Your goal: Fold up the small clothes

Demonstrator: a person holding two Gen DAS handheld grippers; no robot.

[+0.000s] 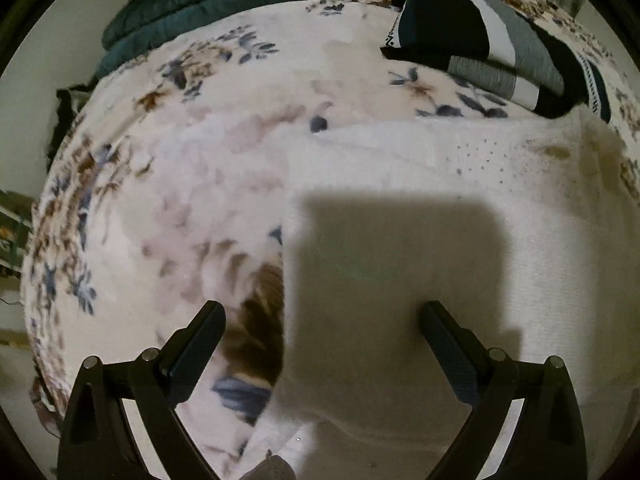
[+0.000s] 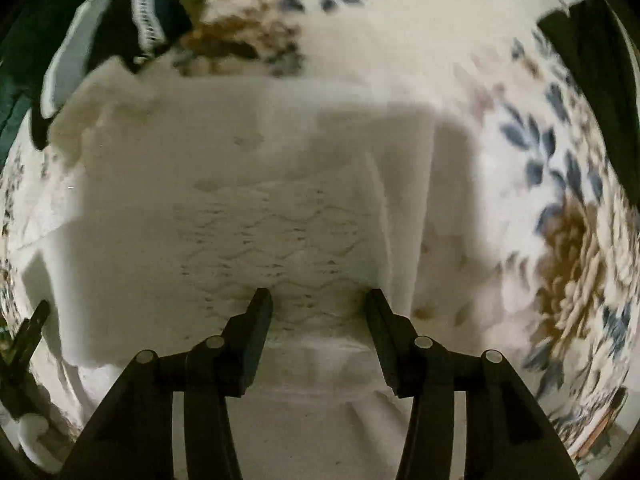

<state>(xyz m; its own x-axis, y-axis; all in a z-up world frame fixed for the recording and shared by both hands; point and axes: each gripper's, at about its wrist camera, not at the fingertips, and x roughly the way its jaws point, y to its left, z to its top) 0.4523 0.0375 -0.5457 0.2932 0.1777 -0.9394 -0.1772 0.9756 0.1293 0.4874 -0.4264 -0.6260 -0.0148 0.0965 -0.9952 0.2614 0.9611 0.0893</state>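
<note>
Your left gripper (image 1: pixel 322 312) has its jaws spread wide and holds nothing; it hangs over the left edge of the white knit garment (image 1: pixel 440 208), one finger above the floral blanket (image 1: pixel 168 184), the other above the cloth. Your right gripper (image 2: pixel 318 300) is parted too, narrower, empty, with its tips right at the garment (image 2: pixel 256 184) just past a hem band near the wavy eyelet pattern; whether the tips touch the cloth I can't tell.

The garment lies spread flat on the blanket, mid-bed. A folded dark green, grey and white striped piece (image 1: pixel 492 36) sits beyond it, near its far right corner, and a dark teal quilt (image 1: pixel 208 4) is at the far end of the bed.

Handling, as a judgement: light, soft, limp knit with open-work holes. It will sag and stretch, it won't slide much on the fleecy blanket, and fingertips could snag the eyelets. Pinch at the hem or side edge, where the layers are doubled, not in the lace panel.

Orientation: in the left view the long axis looks to run left to right, near edge toward you. Which end is the neck I can't tell.
</note>
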